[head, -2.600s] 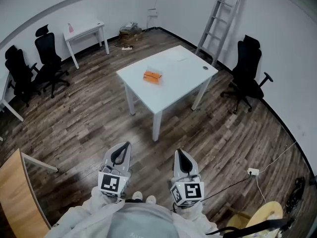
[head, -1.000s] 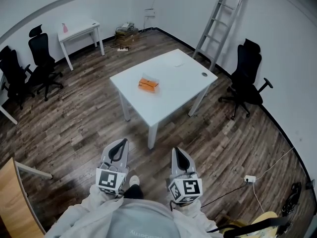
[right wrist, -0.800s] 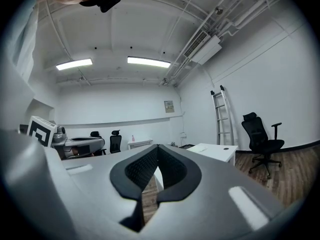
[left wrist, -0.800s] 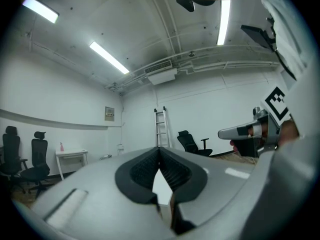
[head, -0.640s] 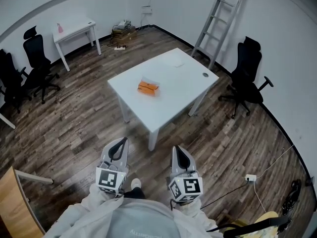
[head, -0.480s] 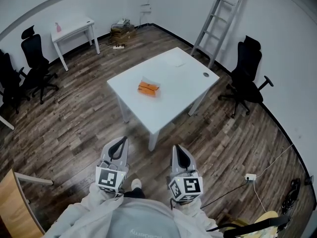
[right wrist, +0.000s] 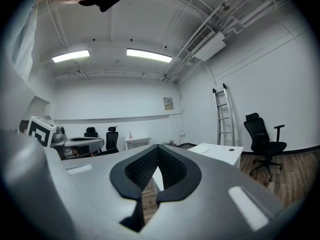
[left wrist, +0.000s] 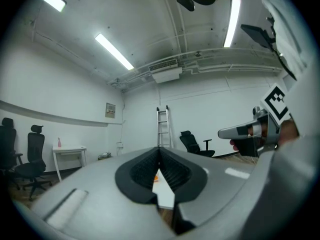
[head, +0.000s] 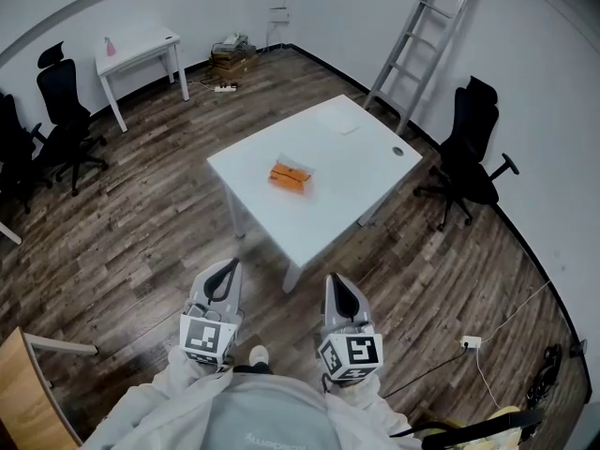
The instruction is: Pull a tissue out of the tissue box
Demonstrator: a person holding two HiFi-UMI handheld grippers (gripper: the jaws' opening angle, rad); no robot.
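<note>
The flat orange tissue box (head: 290, 176) sits mid-top on the white rectangular table (head: 356, 157), well apart from the grey left gripper (head: 231, 272) and right gripper (head: 336, 287), both with jaws pressed together on nothing.

Tissue box (head: 290, 176) sits about mid-surface (head: 349, 195), ladder (head: 424, 37) behind it, chair (head: 475, 153) off to the right.
</note>
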